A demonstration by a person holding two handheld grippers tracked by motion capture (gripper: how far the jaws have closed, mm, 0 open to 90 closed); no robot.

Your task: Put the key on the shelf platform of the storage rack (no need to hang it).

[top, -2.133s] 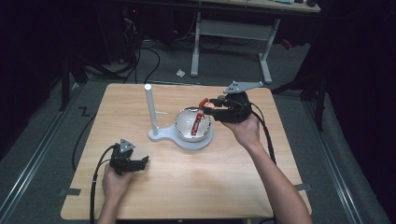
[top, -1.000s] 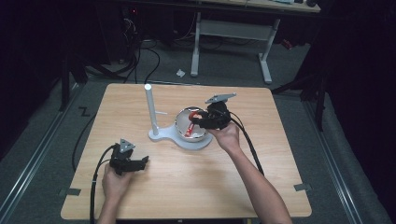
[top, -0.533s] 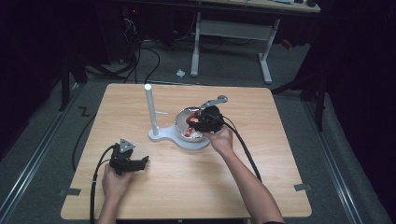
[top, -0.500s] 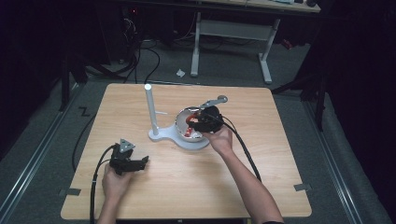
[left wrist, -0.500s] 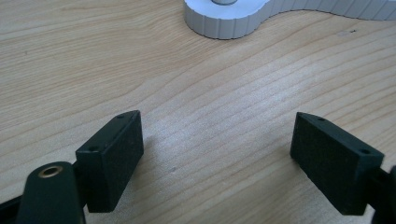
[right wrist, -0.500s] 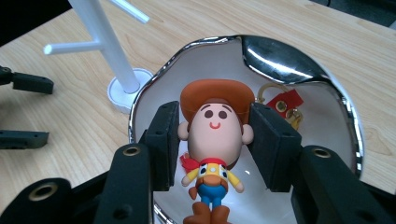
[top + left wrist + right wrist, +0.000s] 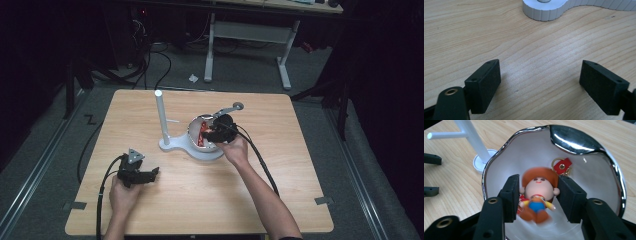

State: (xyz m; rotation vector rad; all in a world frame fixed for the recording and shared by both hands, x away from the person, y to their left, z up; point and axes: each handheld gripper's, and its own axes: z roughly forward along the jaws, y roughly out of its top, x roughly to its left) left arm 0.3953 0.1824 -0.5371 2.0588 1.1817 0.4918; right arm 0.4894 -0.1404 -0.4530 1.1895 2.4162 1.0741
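A small doll keychain (image 7: 539, 192) with a brown hat, blue body and red strap tag (image 7: 561, 166) lies blurred inside a shiny silver bowl (image 7: 499, 157). My right gripper (image 7: 539, 197) reaches down into the bowl (image 7: 192, 131). Its jaws have just been opening and stand on either side of the doll's head with slim gaps, so they are not pressing on it. In the high view the doll (image 7: 201, 136) shows red beside the right gripper (image 7: 210, 132). My left gripper (image 7: 150, 172) rests on the table near the front left, open (image 7: 540, 80) with bare wood between its pads.
A white stand (image 7: 161, 117) with an upright post and a short side peg (image 7: 471, 135) sits on the wooden table (image 7: 280, 180), and its flat base (image 7: 544, 10) holds the bowl. Black cables trail from both grippers toward the front edge. A desk frame stands on the floor beyond.
My right gripper carried the keychain left and down into the bowl, and its jaws have parted from the doll. The left hand has stayed still.
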